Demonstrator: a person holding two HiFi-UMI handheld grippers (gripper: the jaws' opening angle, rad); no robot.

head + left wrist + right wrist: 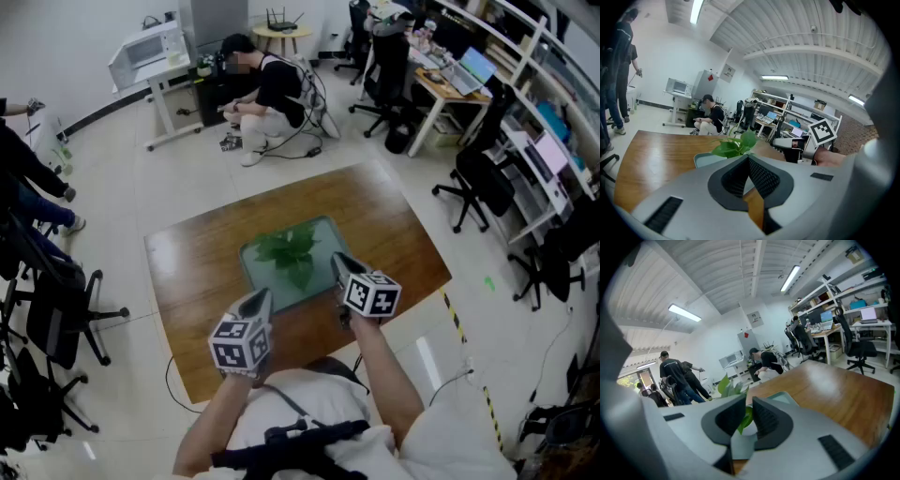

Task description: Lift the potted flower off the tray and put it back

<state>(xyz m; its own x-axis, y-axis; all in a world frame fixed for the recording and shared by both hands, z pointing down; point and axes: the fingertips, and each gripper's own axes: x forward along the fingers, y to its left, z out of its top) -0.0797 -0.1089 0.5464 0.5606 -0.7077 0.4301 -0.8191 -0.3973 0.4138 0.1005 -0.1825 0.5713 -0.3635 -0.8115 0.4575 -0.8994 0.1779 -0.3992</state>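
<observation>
A leafy green potted flower stands in a grey-green tray in the middle of the wooden table. My right gripper reaches over the tray's right edge. In the right gripper view its jaws stand a narrow gap apart, and a leaf and the white pot show through the gap, beyond the pads. My left gripper hangs over the table just short of the tray's near edge. Its fingertips meet with nothing between them, and the flower and tray lie ahead.
A person crouches on the floor beyond the table, next to a white trolley with a microwave. Office chairs stand at the left and right. Desks with laptops line the right wall.
</observation>
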